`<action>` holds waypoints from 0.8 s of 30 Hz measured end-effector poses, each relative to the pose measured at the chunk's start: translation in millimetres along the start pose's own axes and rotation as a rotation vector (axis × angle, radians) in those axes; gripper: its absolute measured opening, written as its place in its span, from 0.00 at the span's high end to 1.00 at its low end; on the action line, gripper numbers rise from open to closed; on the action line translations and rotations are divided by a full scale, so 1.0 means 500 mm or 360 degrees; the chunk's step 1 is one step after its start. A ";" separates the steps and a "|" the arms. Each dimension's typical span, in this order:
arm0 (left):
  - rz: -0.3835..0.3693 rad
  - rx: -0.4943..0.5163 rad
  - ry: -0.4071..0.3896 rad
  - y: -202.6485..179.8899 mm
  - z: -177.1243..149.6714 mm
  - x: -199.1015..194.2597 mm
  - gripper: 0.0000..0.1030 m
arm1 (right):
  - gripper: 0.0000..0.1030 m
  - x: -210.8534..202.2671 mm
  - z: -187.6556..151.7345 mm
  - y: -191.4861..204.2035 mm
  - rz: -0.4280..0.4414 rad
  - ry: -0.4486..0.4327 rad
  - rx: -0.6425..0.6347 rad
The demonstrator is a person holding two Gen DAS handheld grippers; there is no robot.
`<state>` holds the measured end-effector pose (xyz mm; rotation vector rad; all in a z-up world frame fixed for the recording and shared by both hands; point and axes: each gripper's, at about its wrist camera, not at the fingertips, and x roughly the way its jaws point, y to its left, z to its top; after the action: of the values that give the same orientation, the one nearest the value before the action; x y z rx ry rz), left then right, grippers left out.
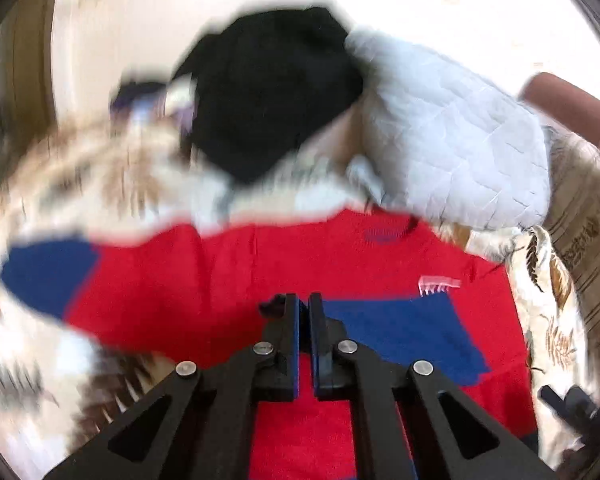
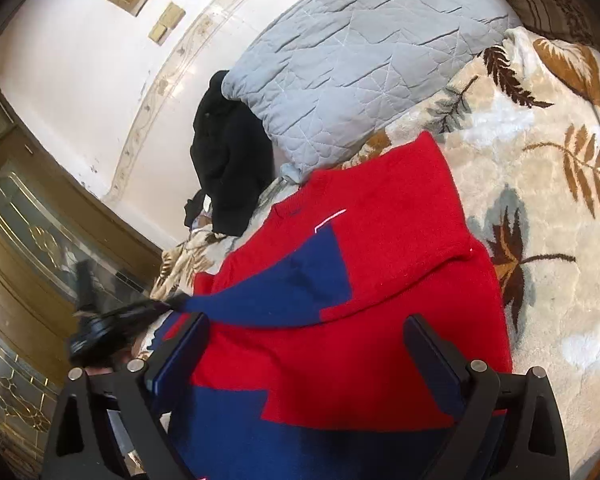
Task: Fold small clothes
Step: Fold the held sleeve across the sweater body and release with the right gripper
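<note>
Sweater: a red and blue knitted sweater (image 2: 380, 248) is laid out flat on a leaf-patterned blanket (image 2: 540, 200). A blue sleeve is folded across its red chest, and a small white mark is seen near the collar.
Sweater in the left wrist view: the same sweater (image 1: 228, 280) is spread across the lower half, with a blue sleeve end at the far left and a blue patch to the right of the claw.
Left claw: the left claw (image 1: 304, 304) is seen with its jaws drawn together, only a thin gap left between the blue pads. No cloth can be made out between them. It is held above the red middle of the sweater. The view is blurred.
Right claw: the right claw (image 2: 306, 344) is held wide, its two fingers set well apart over the lower part of the sweater. Nothing is pinched between the pads; whether the fingertips touch the cloth cannot be told.
Pillow: a grey quilted pillow (image 2: 360, 52) is placed beyond the sweater's collar, on the blanket.
Black garment: a black garment (image 2: 228, 152) is heaped beside the pillow, touching its left edge.
Surroundings: a white wall (image 2: 80, 40) and a wooden door with glass panels (image 2: 28, 240) are seen at the left of the right wrist view.
</note>
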<state>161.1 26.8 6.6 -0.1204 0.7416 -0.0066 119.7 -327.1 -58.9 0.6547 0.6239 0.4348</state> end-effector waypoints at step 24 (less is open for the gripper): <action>0.0101 0.0047 0.0331 0.052 -0.066 0.165 0.77 | 0.85 0.181 0.206 -0.115 -0.0867 0.0313 -0.0166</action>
<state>198.9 45.2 -75.9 -0.0685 0.9521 0.0309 263.7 -361.8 -69.1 0.3223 0.9264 0.0202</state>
